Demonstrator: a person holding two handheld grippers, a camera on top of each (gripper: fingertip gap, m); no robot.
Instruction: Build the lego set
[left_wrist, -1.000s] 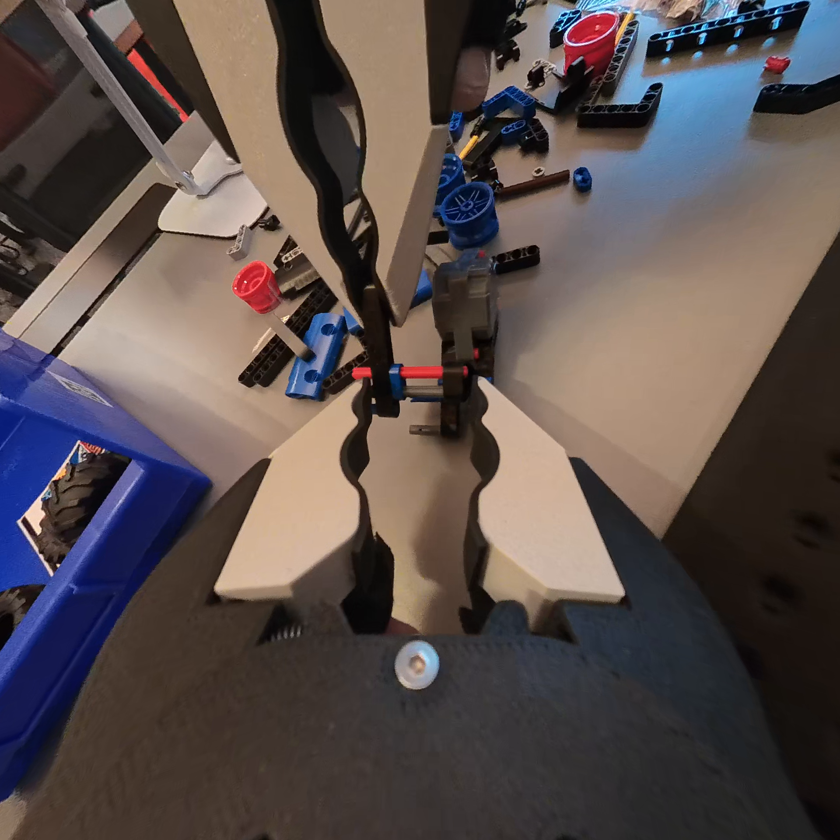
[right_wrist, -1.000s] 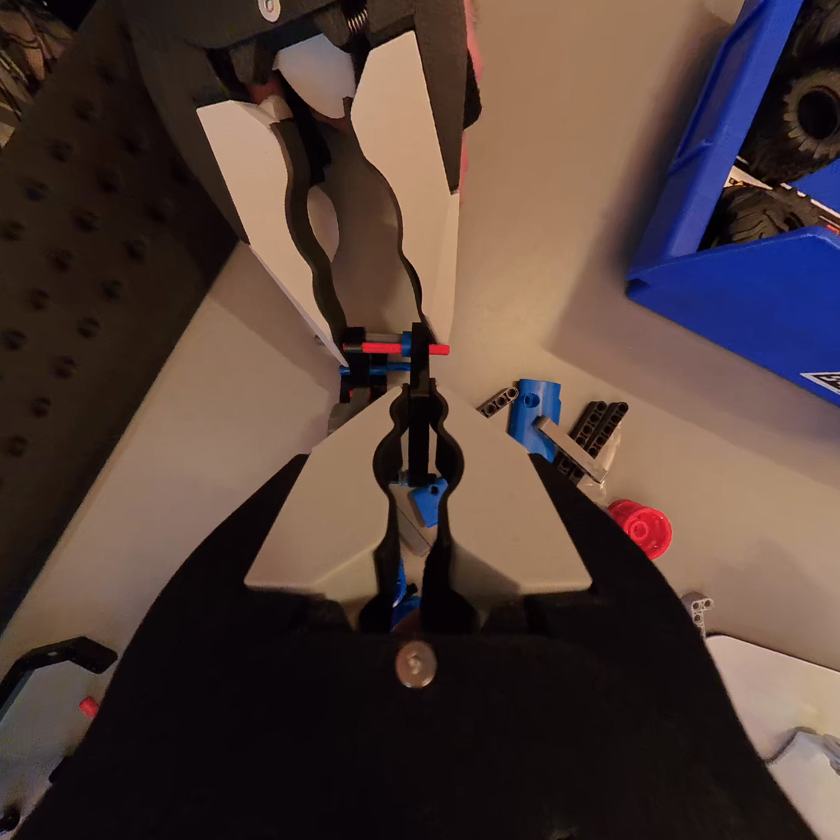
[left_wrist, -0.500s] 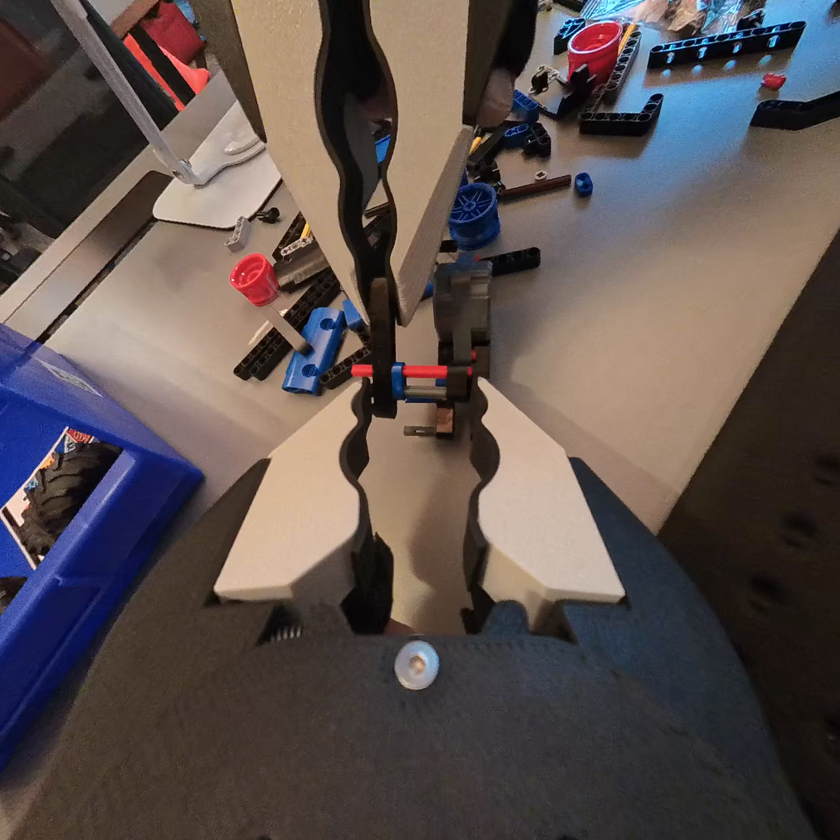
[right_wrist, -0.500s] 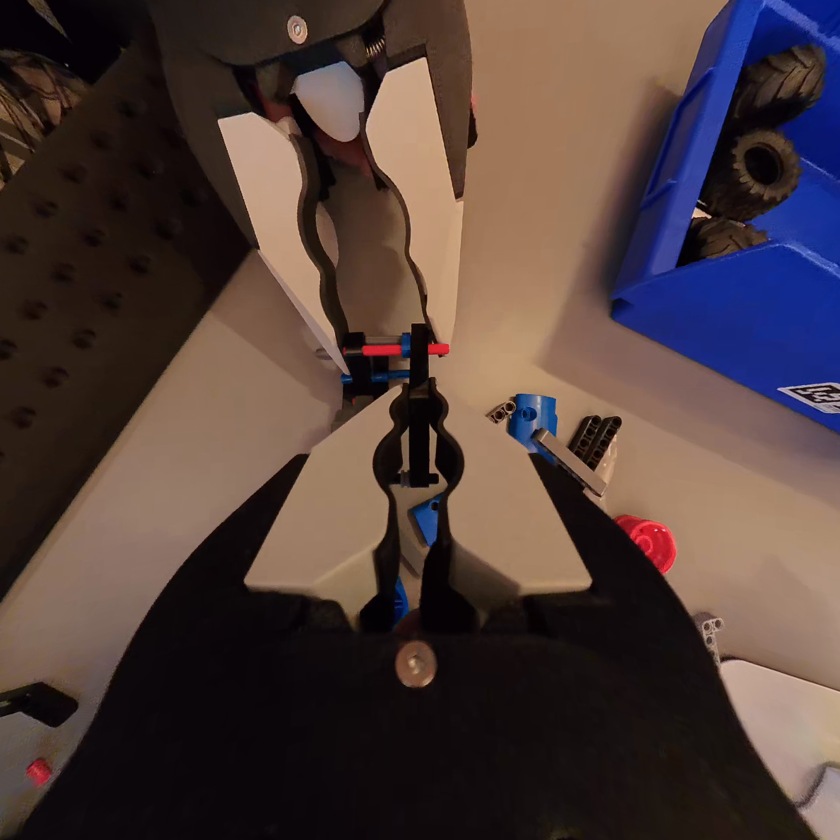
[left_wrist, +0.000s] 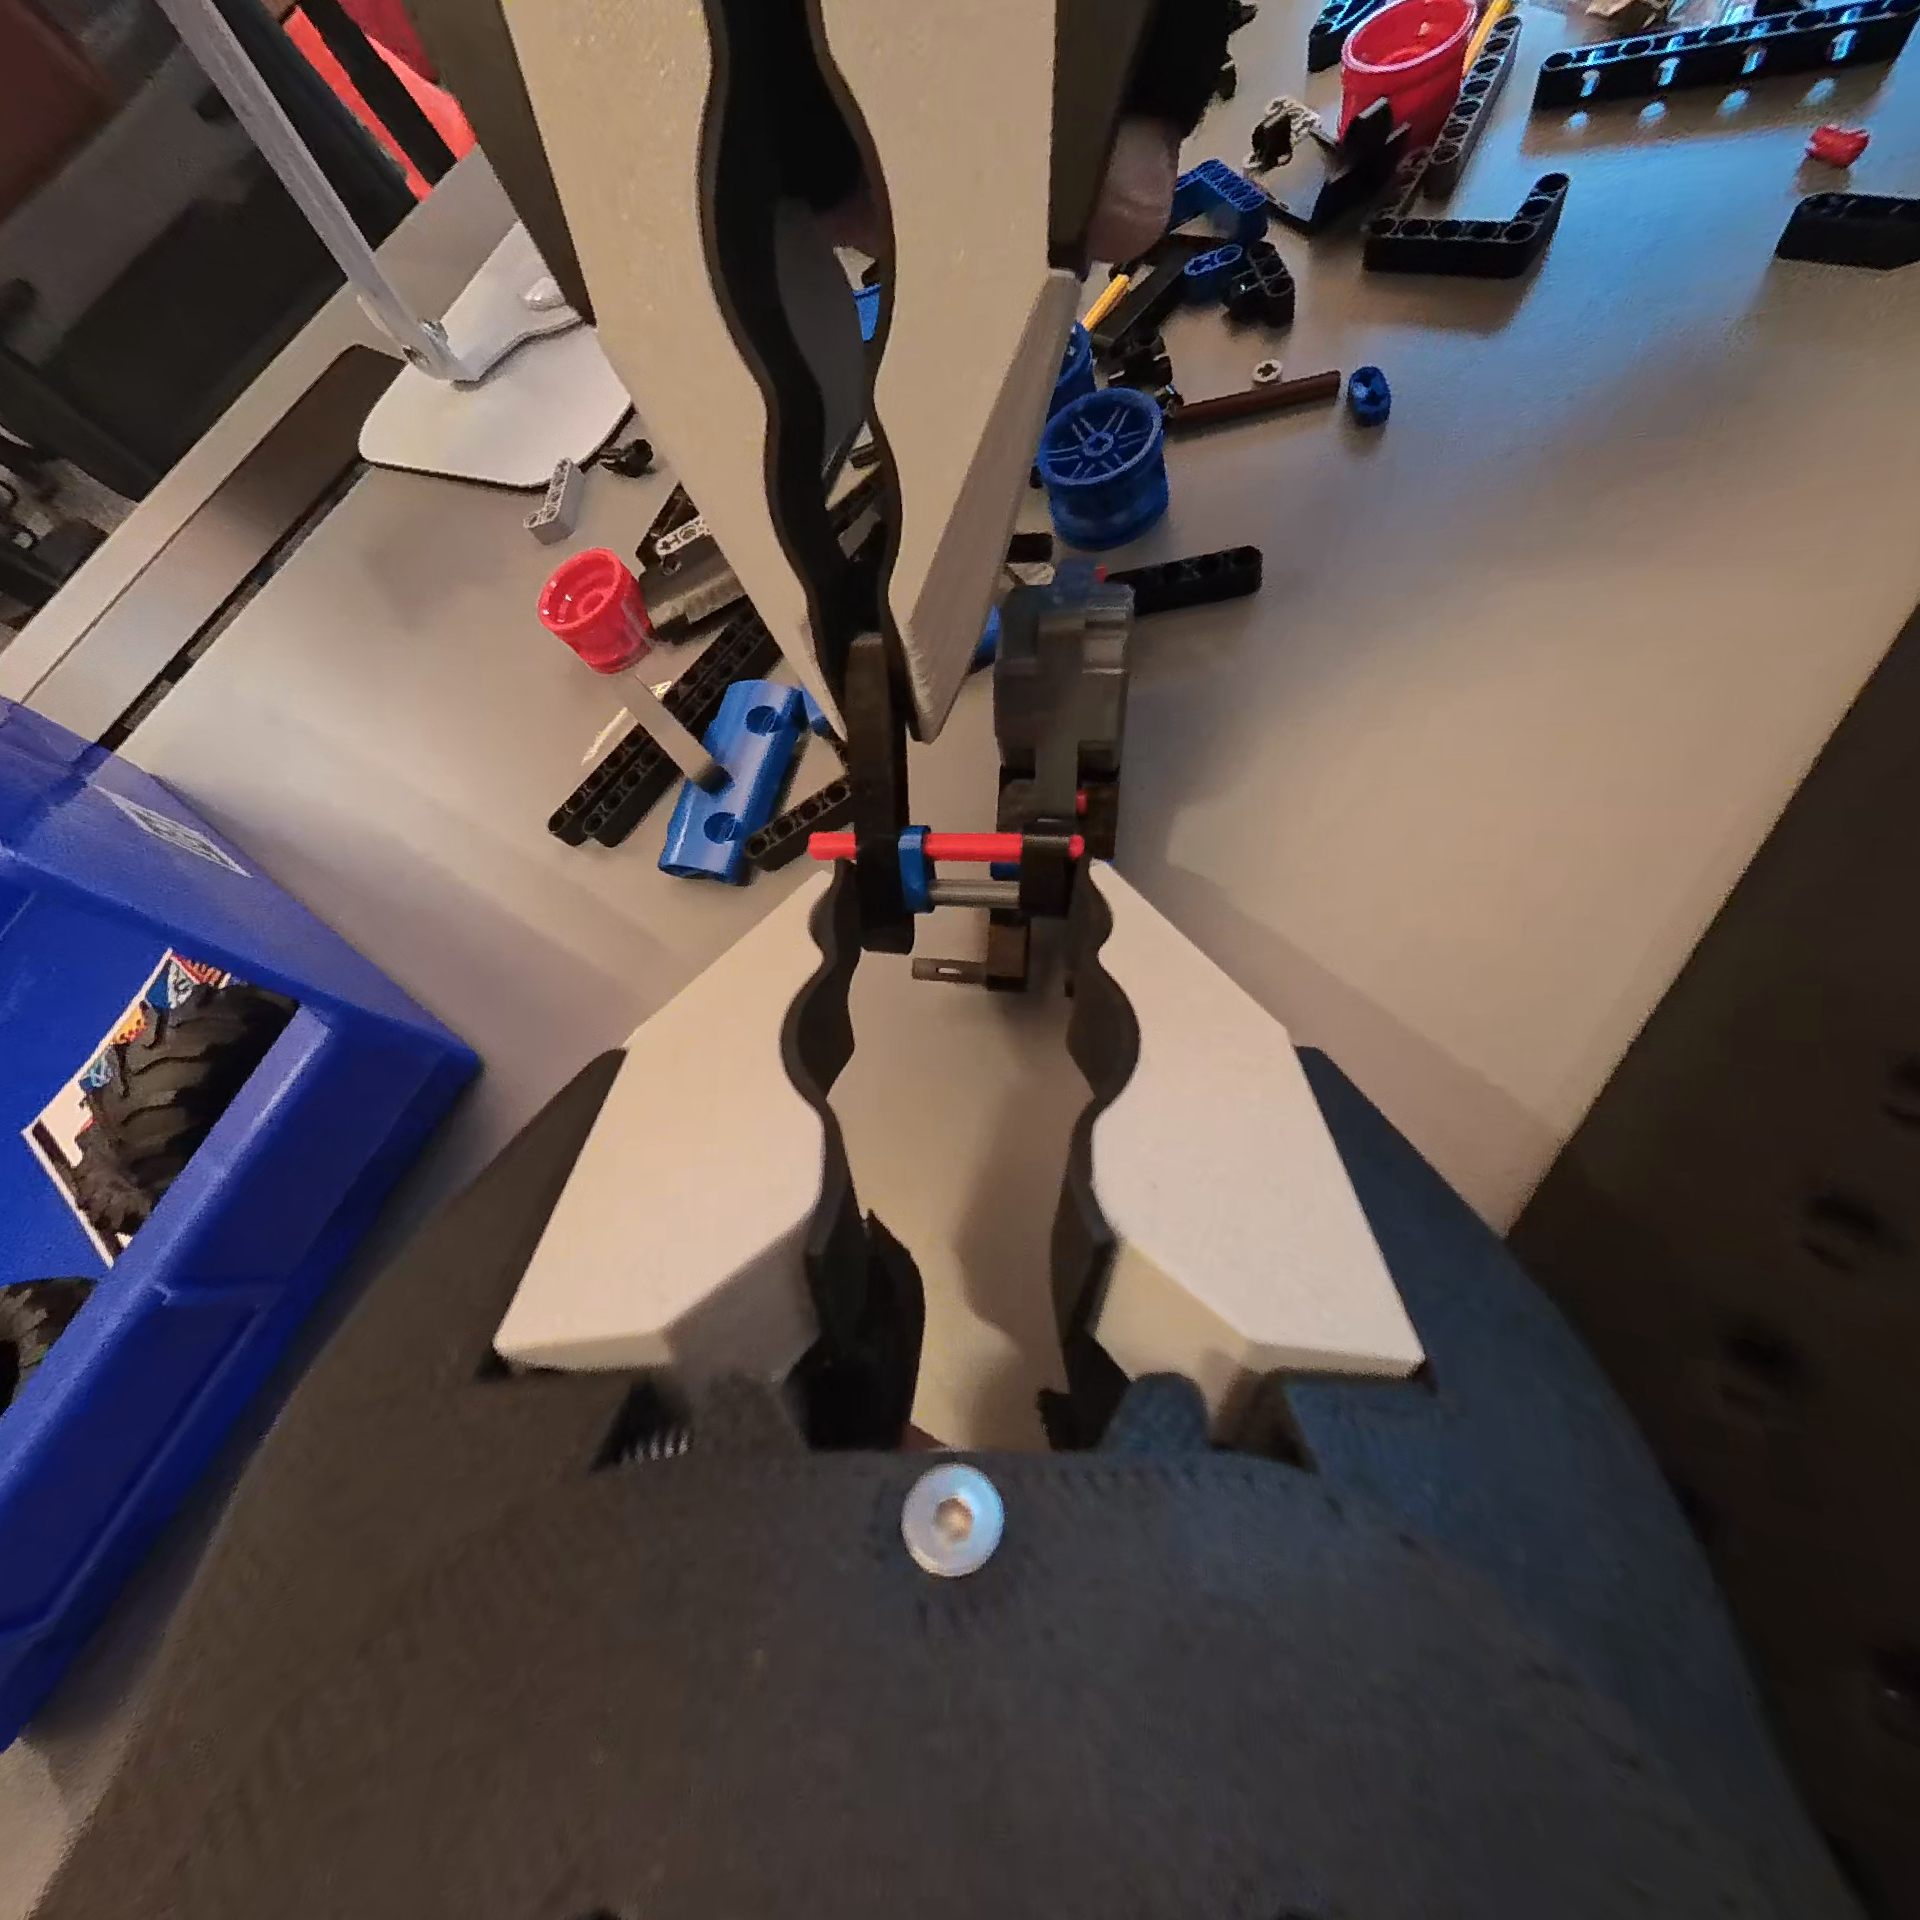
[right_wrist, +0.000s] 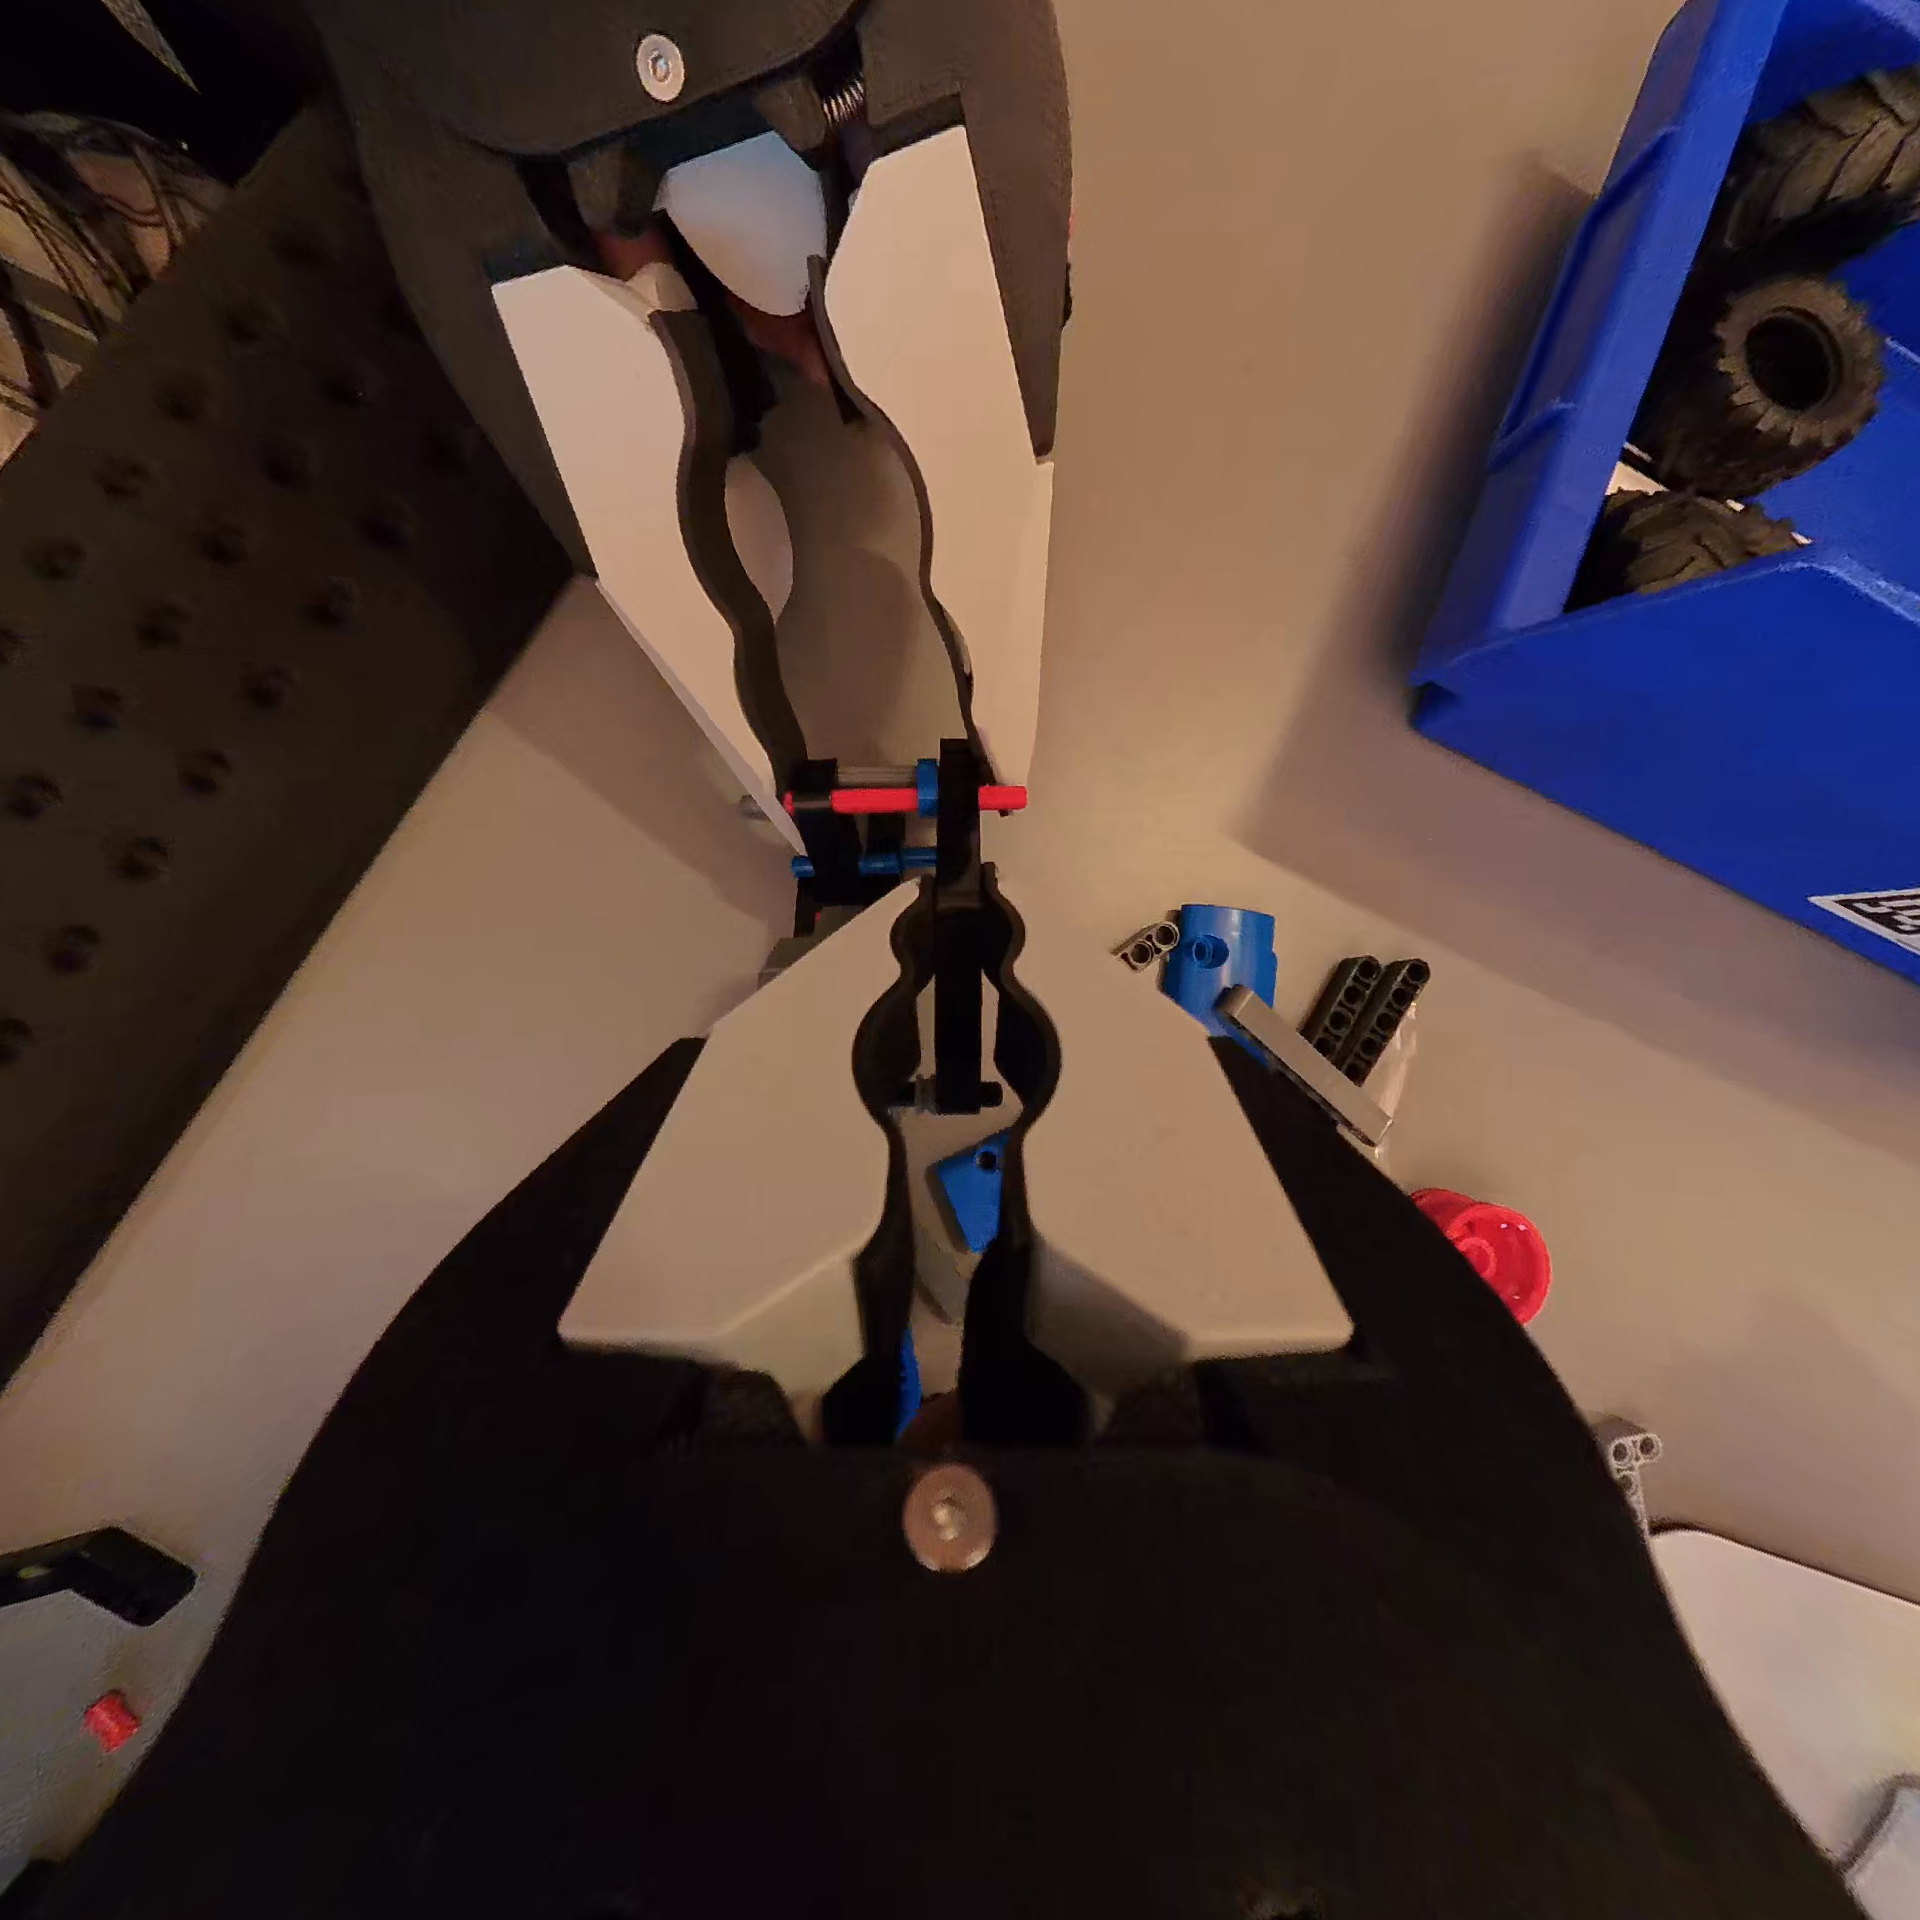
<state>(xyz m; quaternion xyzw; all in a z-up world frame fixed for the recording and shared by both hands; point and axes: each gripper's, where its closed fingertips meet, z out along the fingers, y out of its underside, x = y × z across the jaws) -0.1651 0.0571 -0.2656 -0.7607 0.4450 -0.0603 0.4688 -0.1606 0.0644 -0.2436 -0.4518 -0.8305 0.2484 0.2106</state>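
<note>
Little has shifted since earlier: black beam (right_wrist: 956, 914), pinched by right gripper (right_wrist: 951, 883), stays threaded on red axle (left_wrist: 940, 845); small assembly (left_wrist: 1044, 883) clamped by left gripper (left_wrist: 961, 914). Seating judged unfinished.

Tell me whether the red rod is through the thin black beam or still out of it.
Through it. In the left wrist view the red rod sticks out on both sides of the black beam, which the right tool pinches.
</note>
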